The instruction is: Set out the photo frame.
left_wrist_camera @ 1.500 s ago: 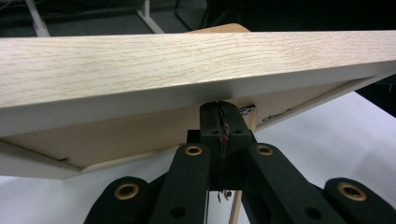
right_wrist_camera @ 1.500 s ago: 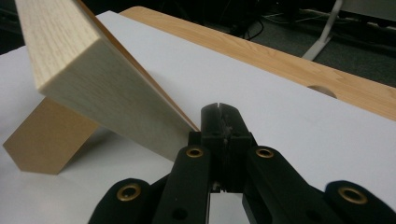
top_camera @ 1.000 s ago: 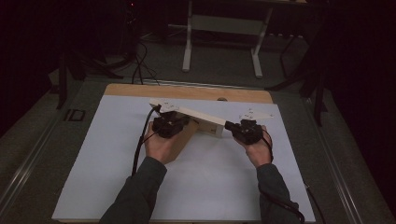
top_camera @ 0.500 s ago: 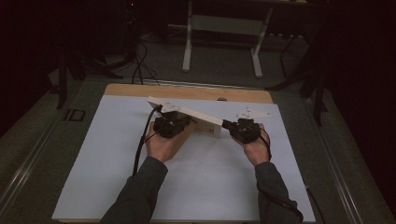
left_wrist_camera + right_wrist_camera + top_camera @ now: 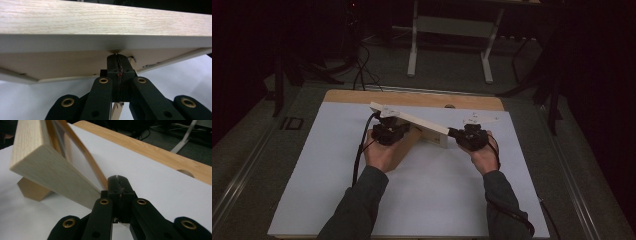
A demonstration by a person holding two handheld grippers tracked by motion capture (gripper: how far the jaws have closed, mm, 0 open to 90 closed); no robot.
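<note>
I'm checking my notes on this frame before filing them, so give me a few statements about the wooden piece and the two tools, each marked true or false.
1. The wooden frame is tilted, its far-left corner raised off the white sheet. True.
2. The left tool has its jaws wide open. False: they are closed together, the tip up against the frame's underside.
3. The right tool has closed jaws beside the frame's near edge. True.
4. The frame lies flat in the middle of the sheet. False: it slants, one end propped up.
5. A wooden strip of tabletop shows beyond the sheet. True.
</note>
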